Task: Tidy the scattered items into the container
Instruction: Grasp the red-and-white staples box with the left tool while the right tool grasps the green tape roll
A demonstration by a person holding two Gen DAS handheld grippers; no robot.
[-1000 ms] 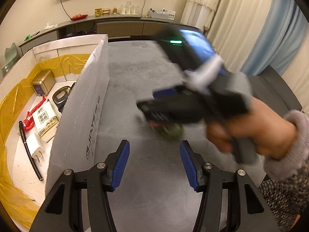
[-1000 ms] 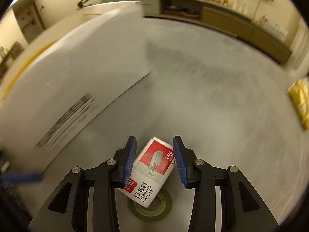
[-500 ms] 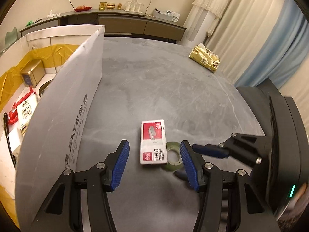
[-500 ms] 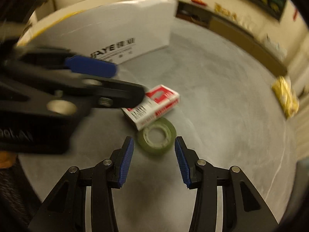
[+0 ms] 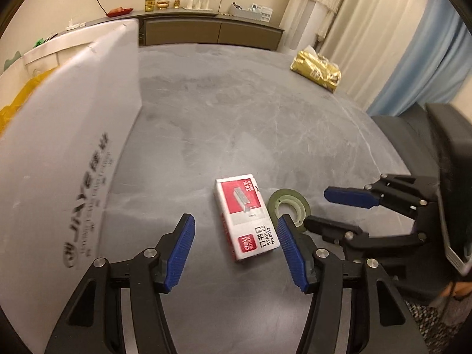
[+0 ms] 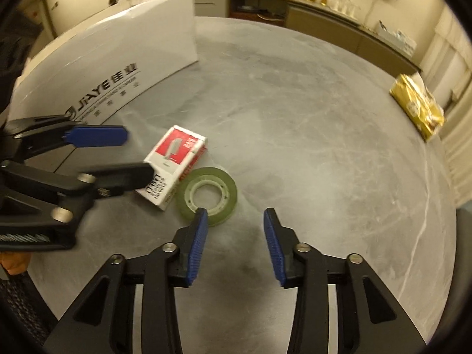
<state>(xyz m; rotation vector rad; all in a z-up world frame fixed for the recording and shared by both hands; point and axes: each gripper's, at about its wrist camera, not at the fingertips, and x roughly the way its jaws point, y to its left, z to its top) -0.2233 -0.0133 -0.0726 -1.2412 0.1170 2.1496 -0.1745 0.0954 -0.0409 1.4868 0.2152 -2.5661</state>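
A red-and-white staples box (image 5: 244, 218) lies flat on the grey table (image 5: 236, 118). My left gripper (image 5: 236, 224) is open, its blue pads (image 5: 183, 244) standing either side of the box's near half without closing on it. A green tape roll (image 5: 290, 206) lies right beside the box. My right gripper (image 6: 236, 215) is open and empty, the tape roll (image 6: 206, 194) just ahead of its left fingertip. The right wrist view shows the left gripper (image 6: 138, 155) over the staples box (image 6: 174, 162). The white container's wall (image 5: 73, 147) stands at the left.
A gold packet (image 5: 317, 69) lies at the table's far right edge and also shows as the gold packet (image 6: 419, 106) in the right wrist view. A sideboard (image 5: 206, 29) with small items runs along the back wall. A person's hand (image 6: 11, 265) holds the left gripper.
The right gripper let go of the staples box onto the table beside the tape roll and drew back to the right. The left gripper moved forward and now straddles the box.
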